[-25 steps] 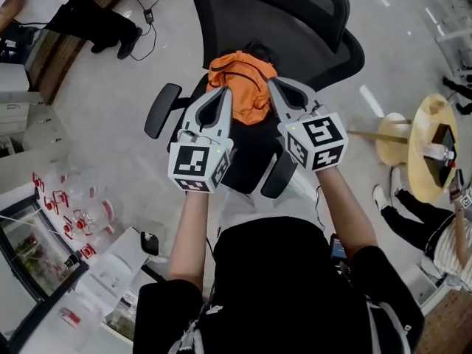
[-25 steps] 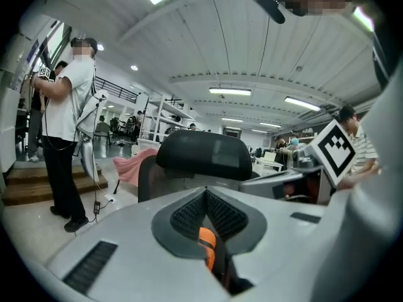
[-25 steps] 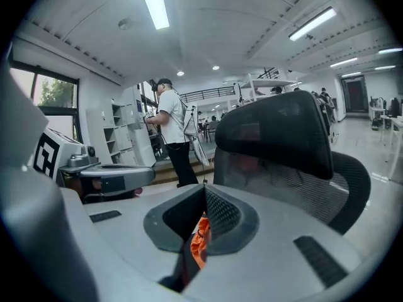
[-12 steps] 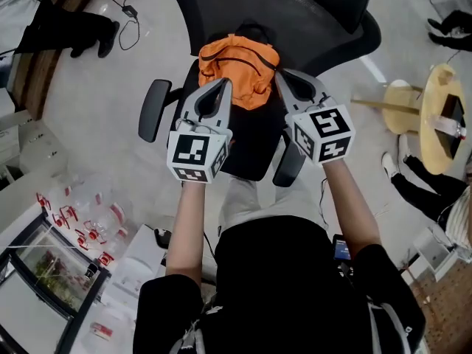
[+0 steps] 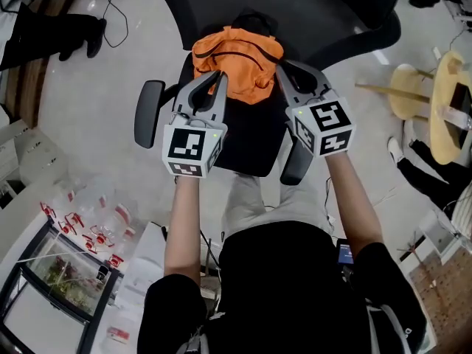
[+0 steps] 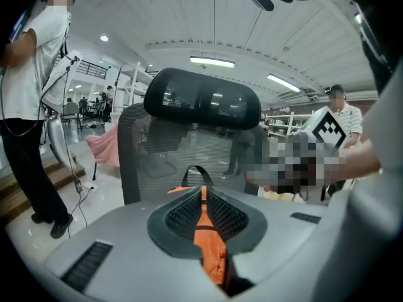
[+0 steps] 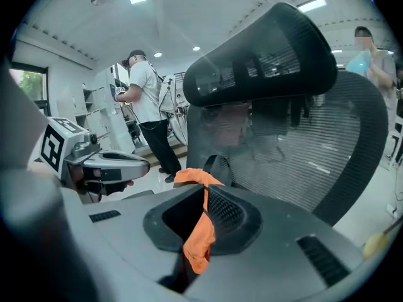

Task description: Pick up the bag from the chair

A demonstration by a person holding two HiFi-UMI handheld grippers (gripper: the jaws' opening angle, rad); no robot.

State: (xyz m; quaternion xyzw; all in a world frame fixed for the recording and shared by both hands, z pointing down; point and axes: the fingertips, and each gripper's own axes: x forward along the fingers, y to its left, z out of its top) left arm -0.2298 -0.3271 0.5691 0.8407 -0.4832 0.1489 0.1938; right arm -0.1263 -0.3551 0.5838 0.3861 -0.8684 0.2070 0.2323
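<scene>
An orange bag (image 5: 237,54) with a black strap lies on the seat of a black mesh office chair (image 5: 251,135). My left gripper (image 5: 218,75) hovers at the bag's near left edge, its fingers meeting at the tips with nothing between them. My right gripper (image 5: 282,66) is at the bag's near right edge, also shut and holding nothing. In the left gripper view the bag (image 6: 213,250) shows as an orange strip through the slit behind the left gripper's tips (image 6: 201,189). The right gripper view shows the bag (image 7: 200,231) below the right gripper's tips (image 7: 205,186).
The chair's armrests (image 5: 147,113) (image 5: 297,161) flank the seat. A round wooden table (image 5: 450,109) stands at the right with someone's legs beside it. Red-and-white packets (image 5: 96,231) and a glass-topped case (image 5: 51,279) lie lower left. A person (image 6: 25,106) stands left of the chair.
The head view has shifted, so the chair and bag sit higher in the frame. Both grippers have kept their places on either side of the bag's near edge, still shut.
</scene>
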